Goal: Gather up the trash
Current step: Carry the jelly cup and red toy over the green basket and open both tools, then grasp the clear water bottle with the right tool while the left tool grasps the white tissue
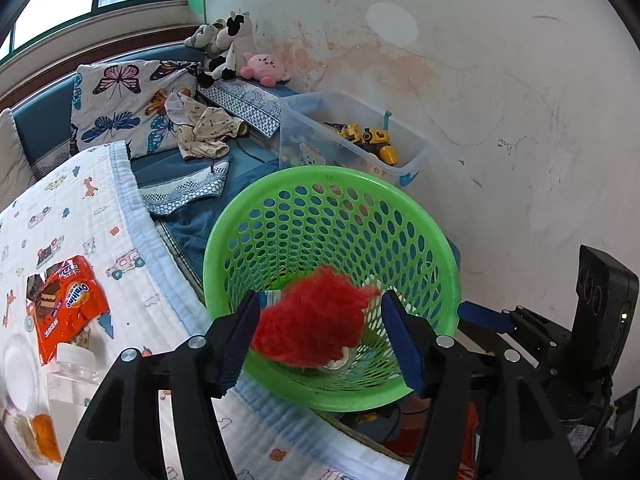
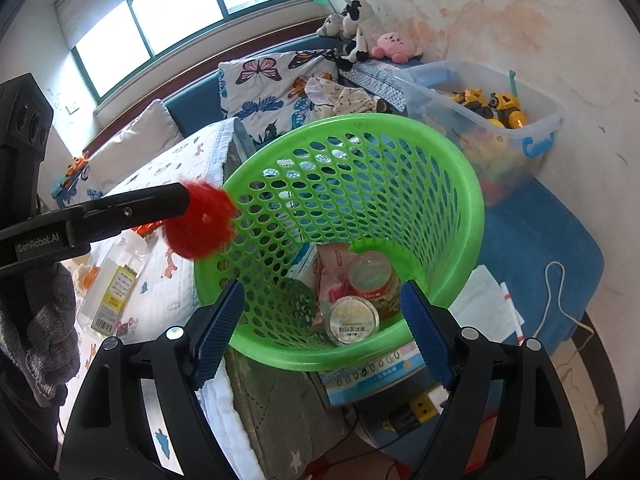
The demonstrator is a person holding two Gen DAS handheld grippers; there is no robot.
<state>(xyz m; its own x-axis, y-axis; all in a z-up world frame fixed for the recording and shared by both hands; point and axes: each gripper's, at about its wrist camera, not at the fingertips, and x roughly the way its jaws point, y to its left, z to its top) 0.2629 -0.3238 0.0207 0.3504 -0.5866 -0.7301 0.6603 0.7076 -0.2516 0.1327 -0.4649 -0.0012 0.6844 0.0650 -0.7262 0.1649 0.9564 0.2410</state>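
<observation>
A green perforated basket (image 1: 332,216) (image 2: 360,148) tilts beside the bed's edge. Inside lie a pink wrapper (image 2: 336,276), a jar (image 2: 370,276) and a round lid (image 2: 352,320). My left gripper (image 1: 320,320) hovers over the basket's mouth with its jaws apart. A red fluffy tuft (image 1: 312,320) (image 2: 200,220) sits loosely between the pads, blurred at its edges. My right gripper (image 2: 322,332) stands open, its fingers on either side of the basket's near rim without pressing on it. An orange snack wrapper (image 1: 68,300) and a clear plastic bottle (image 1: 76,380) lie on the white blanket (image 1: 100,216).
A clear bin of yellow toy vehicles (image 1: 360,140) stands against the stained wall behind the basket. A butterfly pillow (image 1: 120,104), crumpled cloth (image 1: 204,128) and plush toys (image 1: 240,52) are on the bed. A blue mat (image 2: 540,248) with papers and a white cord lies at right.
</observation>
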